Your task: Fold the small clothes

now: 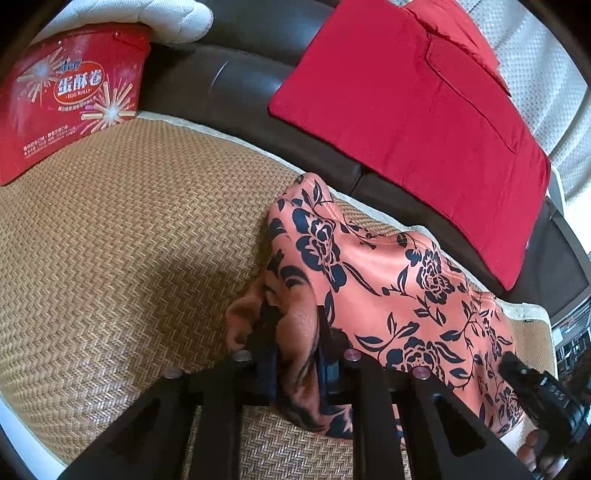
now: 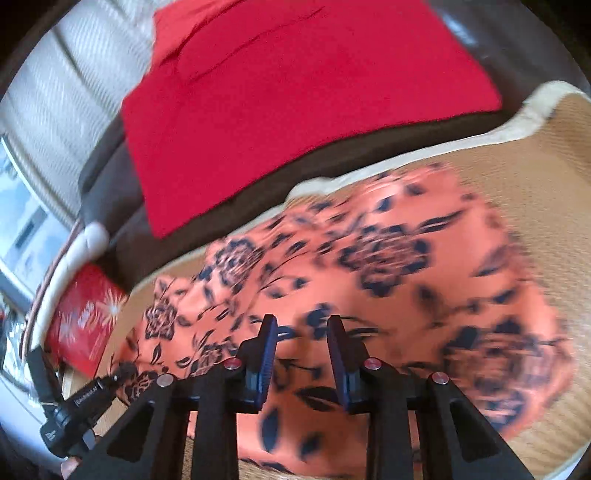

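An orange garment with a dark floral print lies on a woven straw mat. My left gripper is shut on a bunched edge of the garment and holds it lifted off the mat, so the cloth drapes away to the right. In the right wrist view the same garment spreads across the mat, blurred by motion. My right gripper is open and empty, its jaws apart just above the cloth. The other gripper's body shows at the lower left there.
A red cushion rests on the dark sofa back behind the mat; it also shows in the right wrist view. A red egg-roll tin stands at the mat's far left. A white cushion sits behind the tin.
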### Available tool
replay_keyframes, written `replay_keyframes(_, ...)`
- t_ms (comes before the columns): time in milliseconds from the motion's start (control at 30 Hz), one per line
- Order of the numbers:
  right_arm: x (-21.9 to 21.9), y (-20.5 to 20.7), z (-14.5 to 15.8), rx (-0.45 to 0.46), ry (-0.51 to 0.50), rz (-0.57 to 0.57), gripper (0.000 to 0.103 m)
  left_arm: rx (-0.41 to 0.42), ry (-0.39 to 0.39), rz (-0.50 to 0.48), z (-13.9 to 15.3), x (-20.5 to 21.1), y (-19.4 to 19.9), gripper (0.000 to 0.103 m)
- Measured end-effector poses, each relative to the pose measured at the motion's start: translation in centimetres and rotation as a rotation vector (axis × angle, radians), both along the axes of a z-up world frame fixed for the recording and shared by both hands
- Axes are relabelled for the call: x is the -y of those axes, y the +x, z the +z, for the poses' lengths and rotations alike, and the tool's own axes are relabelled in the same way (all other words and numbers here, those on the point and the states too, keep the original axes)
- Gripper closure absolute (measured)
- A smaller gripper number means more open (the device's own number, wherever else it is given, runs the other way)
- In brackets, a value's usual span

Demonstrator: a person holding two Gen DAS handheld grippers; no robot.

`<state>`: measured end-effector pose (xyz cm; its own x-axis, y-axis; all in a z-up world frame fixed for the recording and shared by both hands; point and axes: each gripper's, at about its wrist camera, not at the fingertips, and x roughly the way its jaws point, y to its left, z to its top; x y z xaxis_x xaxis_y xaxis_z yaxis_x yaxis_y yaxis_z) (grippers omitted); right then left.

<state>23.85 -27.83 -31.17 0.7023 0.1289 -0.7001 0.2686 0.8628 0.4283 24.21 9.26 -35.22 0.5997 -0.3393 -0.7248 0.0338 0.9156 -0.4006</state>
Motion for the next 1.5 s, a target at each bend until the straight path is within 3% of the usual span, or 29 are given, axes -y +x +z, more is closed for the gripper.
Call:
replay_keyframes(67, -0.6, 1.2, -0.5, -0.021, 0.032, 0.015, 0.073, -0.032, -0.019, -0.008, -0.6, 0.2, 0.4, 0.056)
replay_keyframes(133, -0.8, 2.2, -2.0, -0.091, 0.09, 0.017, 0.074, -0.03, 0.015, -0.006, -0.8, 0.7, 0.4, 0.056)
replay_keyframes(200, -0.5, 3.1, -4.3, -0.182, 0.137, 0.004, 0.075, -0.01, 0.074, 0.004, -0.5, 1.2, 0.4, 0.084)
replay_keyframes(367, 0.5, 3.3, -4.5, -0.177, 0.227, 0.014, 0.075, 0.084, 0.078, -0.02, 1.8, 2.4, -0.2, 0.09)
replay_keyframes(567, 3.8, 1.3, -4.2, -0.12, 0.416, 0.007, 0.071, 0.318, 0.085, -0.252, 6.8, 9.0, -3.5, 0.094)
replay_keyframes(700, 7.6, -0.7, -3.3, -0.04, 0.453, -0.049, 0.071, 0.376, 0.068, -0.403, 8.0, 14.9, -5.4, 0.094)
replay_keyframes(833, 12.2, -3.1, -3.5, 0.037, 0.568, -0.102, 0.07, 0.332, 0.068, -0.588, 6.3, 22.4, -6.8, 0.093)
replay_keyframes(867, 13.2, -3.6, -3.6, 0.059, 0.602, -0.11, 0.067, 0.307, 0.105, -0.641, 5.1, 24.6, -7.1, 0.093)
replay_keyframes(967, 15.9, -4.7, -4.1, 0.113, 0.698, -0.151, 0.033, 0.184, 0.159, -0.725, 2.3, 27.0, -7.0, 0.087)
replay_keyframes(1033, 16.7, -5.0, -4.6, 0.139, 0.759, -0.163, 0.033, 0.156, 0.099, -0.752, 2.6, 26.0, -6.7, 0.083)
replay_keyframes(1133, 16.6, -4.3, -4.5, 0.122, 0.752, -0.13, 0.033, 0.233, -0.045, -0.81, 5.8, 22.0, -7.0, 0.049)
replay_keyframes(1167, 16.0, -3.6, -4.4, 0.116, 0.741, -0.113, 0.033, 0.3, -0.076, -0.786, 7.3, 20.1, -7.2, 0.034)
replay_keyframes(1200, 15.2, -2.7, -4.2, 0.111, 0.729, -0.082, 0.033, 0.348, -0.091, -0.756, 8.1, 18.4, -7.2, 0.027)
replay_keyframes(1233, 14.7, -2.2, -4.0, 0.105, 0.716, -0.06, 0.033, 0.378, -0.105, -0.726, 8.8, 16.7, -6.8, 0.026)
replay_keyframes(1300, 13.2, -0.9, -3.7, 0.07, 0.648, -0.026, 0.033, 0.357, -0.099, -0.661, 8.8, 14.8, -5.2, 0.026)
replay_keyframes(1433, 11.9, 1.4, -3.7, 0.018, 0.566, -0.006, 0.033, 0.21, -0.08, -0.507, 6.0, 11.5, -1.4, 0.027)
replay_keyframes(1500, 11.7, 3.2, -4.3, 0.001, 0.558, 0.007, 0.033, 0.145, -0.081, -0.49, 4.6, 10.9, -0.7, 0.027)
